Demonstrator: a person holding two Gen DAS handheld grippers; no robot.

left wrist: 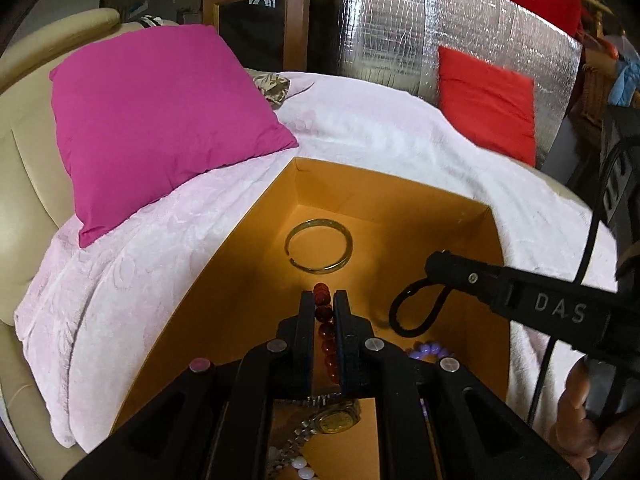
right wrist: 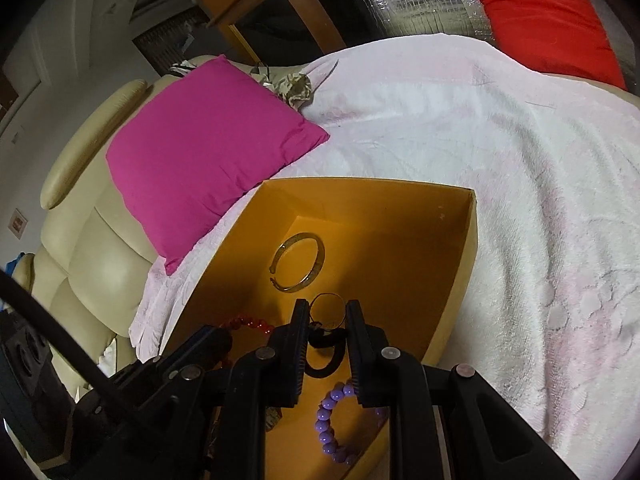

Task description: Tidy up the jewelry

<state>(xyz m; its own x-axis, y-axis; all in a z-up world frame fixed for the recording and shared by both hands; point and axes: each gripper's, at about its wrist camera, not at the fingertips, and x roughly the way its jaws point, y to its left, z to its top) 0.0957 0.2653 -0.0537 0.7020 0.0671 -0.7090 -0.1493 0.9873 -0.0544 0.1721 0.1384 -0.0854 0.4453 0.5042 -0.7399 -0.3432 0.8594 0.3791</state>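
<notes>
An open orange box [left wrist: 400, 200] [right wrist: 380, 208] sits on a pale pink blanket. A gold bangle [left wrist: 319, 246] [right wrist: 298, 262] lies on the box floor at the far end. My left gripper [left wrist: 323, 300] [right wrist: 216, 336] is shut on a red bead bracelet [left wrist: 323, 292] [right wrist: 248, 322] just above the box floor. My right gripper [right wrist: 327, 312] [left wrist: 434, 268] is shut on a black loop band [right wrist: 322, 344] [left wrist: 416, 312], which hangs inside the box with a thin ring on it. A purple bead bracelet [right wrist: 328, 420] [left wrist: 430, 350] and a metal watch [left wrist: 336, 420] lie at the near end.
The blanket [right wrist: 500, 200] covers a cream sofa [right wrist: 88, 248]. A magenta cushion [left wrist: 160, 120] leans left of the box and a red cushion [left wrist: 488, 108] stands at the back right against a silver foil panel [left wrist: 400, 20]. A person's hand [left wrist: 580, 400] grips the right tool.
</notes>
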